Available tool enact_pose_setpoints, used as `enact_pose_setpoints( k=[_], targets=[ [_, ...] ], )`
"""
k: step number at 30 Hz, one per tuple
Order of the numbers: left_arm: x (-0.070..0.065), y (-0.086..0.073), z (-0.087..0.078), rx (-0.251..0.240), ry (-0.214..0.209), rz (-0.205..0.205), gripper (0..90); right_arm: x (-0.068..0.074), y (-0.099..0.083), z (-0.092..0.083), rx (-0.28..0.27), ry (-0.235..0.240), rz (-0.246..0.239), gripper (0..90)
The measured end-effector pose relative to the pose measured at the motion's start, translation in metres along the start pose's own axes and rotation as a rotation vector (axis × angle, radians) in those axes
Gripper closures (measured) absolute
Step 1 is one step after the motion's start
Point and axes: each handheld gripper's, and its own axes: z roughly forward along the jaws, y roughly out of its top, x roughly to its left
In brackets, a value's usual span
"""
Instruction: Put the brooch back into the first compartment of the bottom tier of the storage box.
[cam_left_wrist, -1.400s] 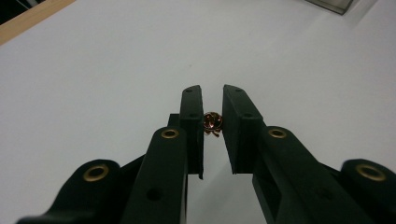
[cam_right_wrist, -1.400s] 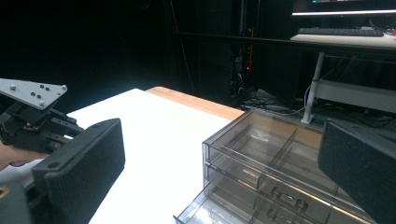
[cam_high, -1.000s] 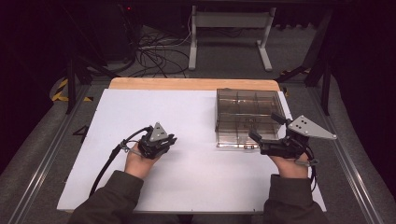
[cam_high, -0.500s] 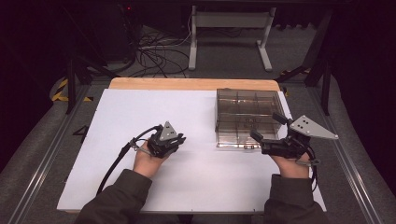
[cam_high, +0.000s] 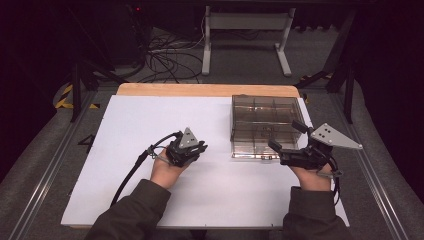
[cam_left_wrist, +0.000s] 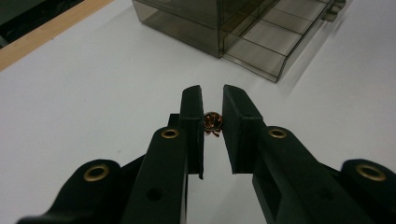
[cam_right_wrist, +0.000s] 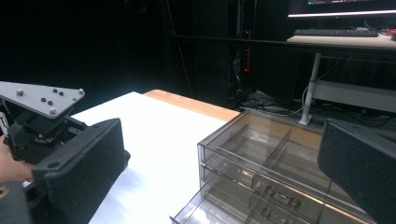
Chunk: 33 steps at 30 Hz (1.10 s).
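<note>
In the left gripper view, my left gripper (cam_left_wrist: 212, 100) is shut on a small copper-coloured metal piece (cam_left_wrist: 212, 122), pinched near the tips just above the white sheet. In the high view, this gripper (cam_high: 192, 149) sits left of centre and points toward a smoky clear drawer box (cam_high: 265, 125). The box (cam_left_wrist: 243, 28) lies ahead with a low drawer (cam_left_wrist: 275, 44) pulled out. My right gripper (cam_high: 286, 136) stands open at the box's front right corner with nothing between its fingers. Its wide-set jaws frame the box (cam_right_wrist: 280, 177) in the right gripper view.
A white sheet (cam_high: 140, 125) covers the table, with a wooden strip (cam_high: 200, 90) along the far edge. The left gripper's cable (cam_high: 131, 172) trails back to the left. Its grey plate (cam_right_wrist: 42, 100) appears at the left of the right gripper view. Metal rails flank the table.
The left hand has carried its gripper to the right, closer to the drawer box. The right hand has stayed where it was.
</note>
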Motion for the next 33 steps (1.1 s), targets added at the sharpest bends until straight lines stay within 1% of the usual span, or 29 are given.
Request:
enact_pose_setpoints(
  k=[3,11,20,24,33],
  targets=[
    [-0.002,0.004,0.003,-0.007,-0.003,0.006,79.1,-0.001,0.000,-0.001,-0.005,-0.001,0.001,1.4],
    [-0.006,0.012,0.009,-0.030,-0.013,-0.004,79.1,-0.002,0.001,-0.003,-0.009,-0.006,0.002,1.7],
    [-0.011,0.023,0.019,-0.037,-0.032,0.002,79.1,-0.003,0.000,-0.004,-0.008,-0.009,0.004,1.7],
    [-0.012,0.028,0.023,-0.043,-0.040,-0.002,79.1,-0.003,0.000,-0.004,-0.009,-0.010,0.003,1.7],
    [-0.017,0.038,0.034,-0.053,-0.046,0.004,79.1,-0.004,0.000,-0.004,-0.007,-0.011,0.007,1.7]
  ],
)
